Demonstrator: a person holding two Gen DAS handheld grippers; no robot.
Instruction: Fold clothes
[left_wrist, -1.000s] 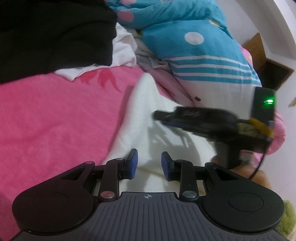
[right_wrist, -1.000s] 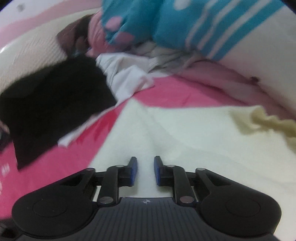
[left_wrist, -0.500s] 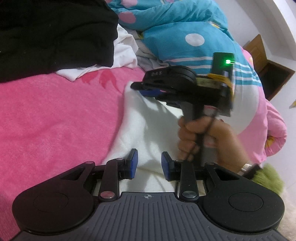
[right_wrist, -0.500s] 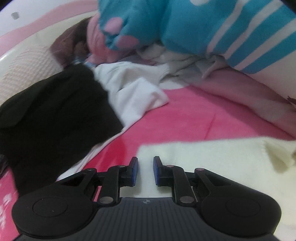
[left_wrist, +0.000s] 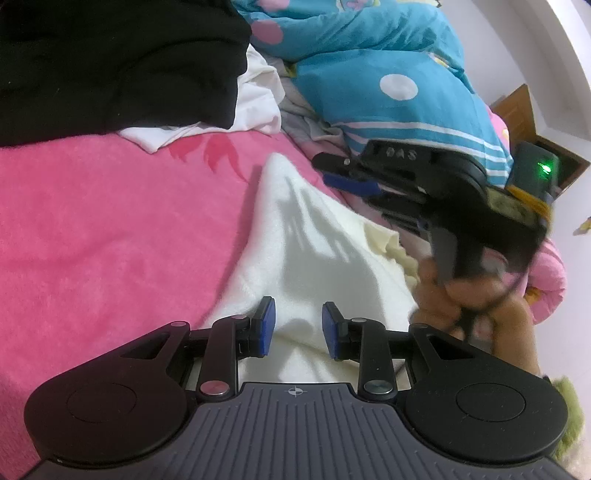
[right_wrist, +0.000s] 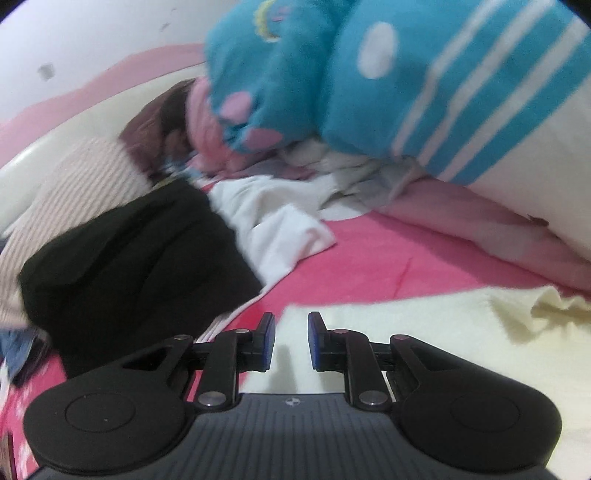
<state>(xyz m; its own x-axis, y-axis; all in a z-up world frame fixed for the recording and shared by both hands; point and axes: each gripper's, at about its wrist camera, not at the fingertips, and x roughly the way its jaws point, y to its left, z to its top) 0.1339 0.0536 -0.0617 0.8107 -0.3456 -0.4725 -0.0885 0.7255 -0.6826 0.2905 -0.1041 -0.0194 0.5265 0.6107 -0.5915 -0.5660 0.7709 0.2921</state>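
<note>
Left gripper (left_wrist: 294, 326) low over the near part of a cream-white knit garment (left_wrist: 295, 236), blue pads (left_wrist: 266, 326) parted with a ridge of that fabric rising in the gap, neither pad visibly pressing on it, so no grip to be made out. Right gripper (right_wrist: 291, 341) also parted by a narrow gap, over the left edge of the same garment (right_wrist: 424, 332), nothing between its pads and nothing held; seen from the left wrist view as a black tool (left_wrist: 424, 184) with a green light, gripped by a hand (left_wrist: 469, 291) at the right, fingers pointing left above the garment's far side and clear of the cloth. Garment spread on a pink blanket (left_wrist: 110, 229), narrowing to a point toward the far end, a rumpled yellowish edge on its right side. Beyond it, a black garment (left_wrist: 118, 62) piled over a white one (left_wrist: 258, 99). Further right, a blue duvet (left_wrist: 369, 74) with white stripes and dots, bunched against the pile. Striped pillow (right_wrist: 70, 199) behind the black garment in the right wrist view.
</note>
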